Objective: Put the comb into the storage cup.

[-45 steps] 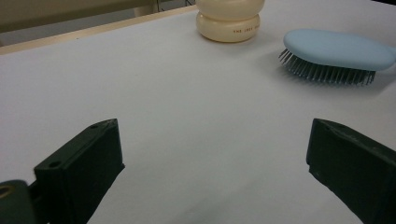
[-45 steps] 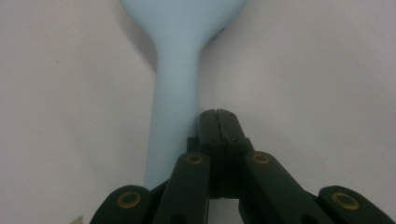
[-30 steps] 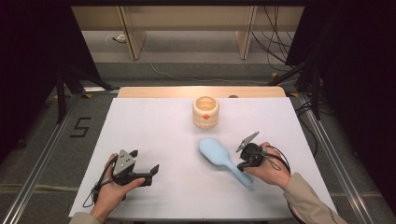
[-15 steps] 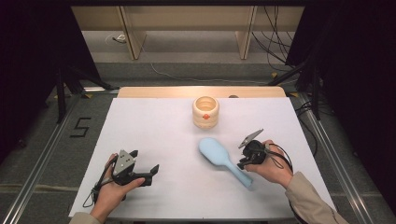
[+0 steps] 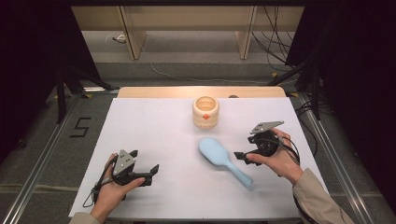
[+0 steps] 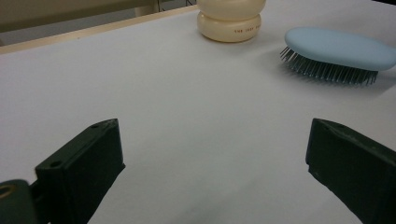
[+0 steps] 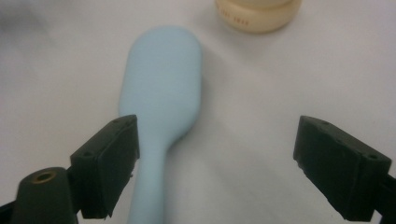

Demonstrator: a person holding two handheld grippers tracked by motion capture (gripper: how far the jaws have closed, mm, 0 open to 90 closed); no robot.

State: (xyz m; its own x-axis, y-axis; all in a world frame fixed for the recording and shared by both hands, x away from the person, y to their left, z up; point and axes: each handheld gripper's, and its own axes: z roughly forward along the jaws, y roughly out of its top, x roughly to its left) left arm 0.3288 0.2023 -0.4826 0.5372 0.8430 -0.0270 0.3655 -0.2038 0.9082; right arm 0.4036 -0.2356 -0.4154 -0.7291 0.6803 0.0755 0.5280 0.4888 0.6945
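Two grippers show in the high view: my right gripper (image 5: 243, 156) has just been opening, nothing between its jaws, and the blue hairbrush (image 5: 223, 160) lies just left of it, handle slanting toward me, far from my open left gripper (image 5: 152, 170). In the left gripper view the brush head (image 6: 338, 50) lies ahead and right; in the right gripper view the handle (image 7: 148, 186) runs beside the left jaw.

The high view is fixed above the person's side of the bench (image 5: 154, 140), facing forward and down, far enough to take in the whole top and the floor around it. The left tool (image 6: 212, 175) view sits low, close to the surface, looking across it toward the brush (image 6: 338, 49) and jar (image 6: 231, 21). The right tool (image 7: 215, 163) view looks steeply down from close above the brush (image 7: 163, 88), with the jar (image 7: 259, 16) at its top edge. All three views share brush (image 5: 224, 158) and jar (image 5: 205, 112).
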